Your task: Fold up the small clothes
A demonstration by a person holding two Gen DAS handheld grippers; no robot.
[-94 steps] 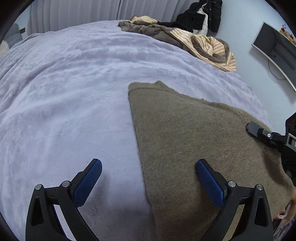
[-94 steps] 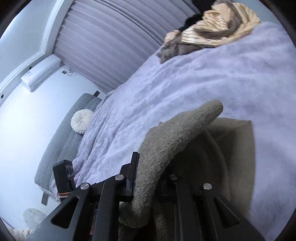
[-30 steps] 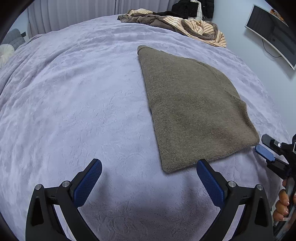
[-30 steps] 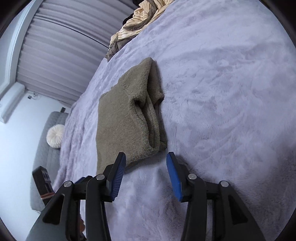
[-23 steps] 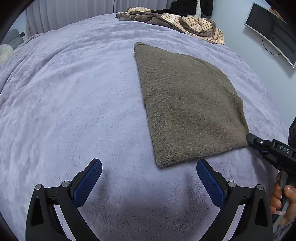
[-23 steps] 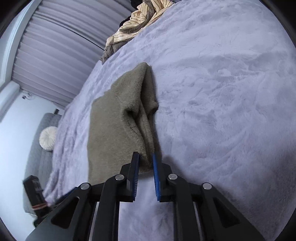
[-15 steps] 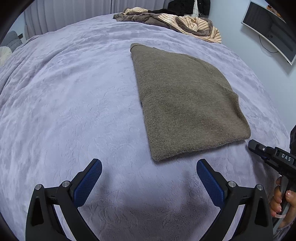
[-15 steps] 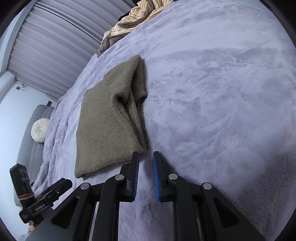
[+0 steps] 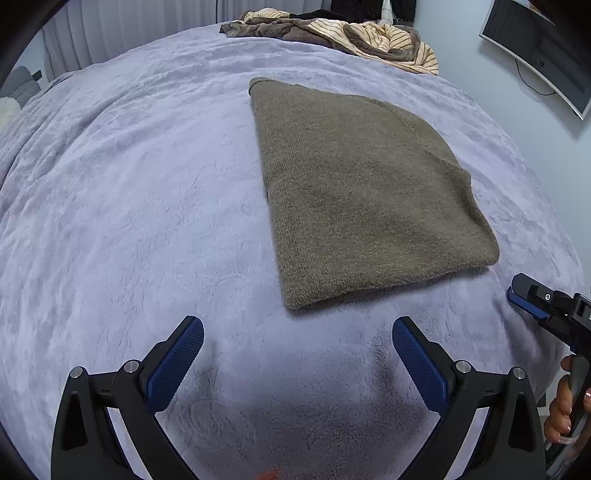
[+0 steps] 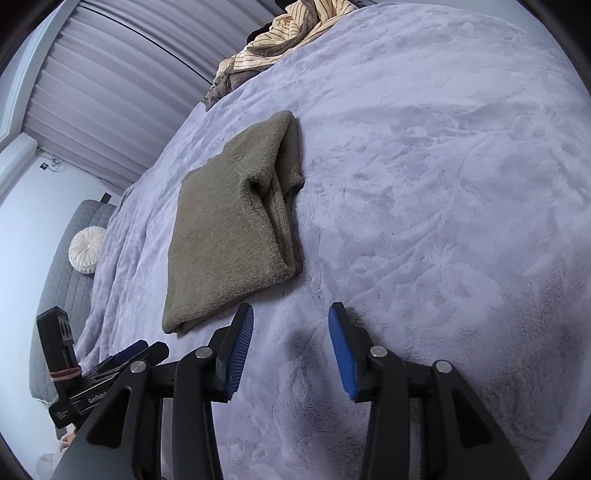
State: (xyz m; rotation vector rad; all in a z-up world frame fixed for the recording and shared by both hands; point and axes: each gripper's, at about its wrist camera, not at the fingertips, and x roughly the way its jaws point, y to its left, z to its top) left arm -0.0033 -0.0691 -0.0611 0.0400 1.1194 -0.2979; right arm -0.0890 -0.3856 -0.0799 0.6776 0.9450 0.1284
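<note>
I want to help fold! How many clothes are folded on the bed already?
1. The brown sweater lies folded flat in the middle of the bed. The clothes pile at the far edge is unfolded, and it may hide more.

Lilac plush blanket [image 9: 147, 184], wall-mounted screen [image 9: 543, 51], pleated curtain [image 10: 110, 85], round white cushion [image 10: 86, 254], grey headboard [image 10: 62, 295]

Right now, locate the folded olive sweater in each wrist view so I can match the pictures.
Left wrist: folded olive sweater lies right of centre, above the right pad.
Right wrist: it lies left of centre, above the left pad.
Shared landmark: striped clothes pile at the bed's far edge.
</note>
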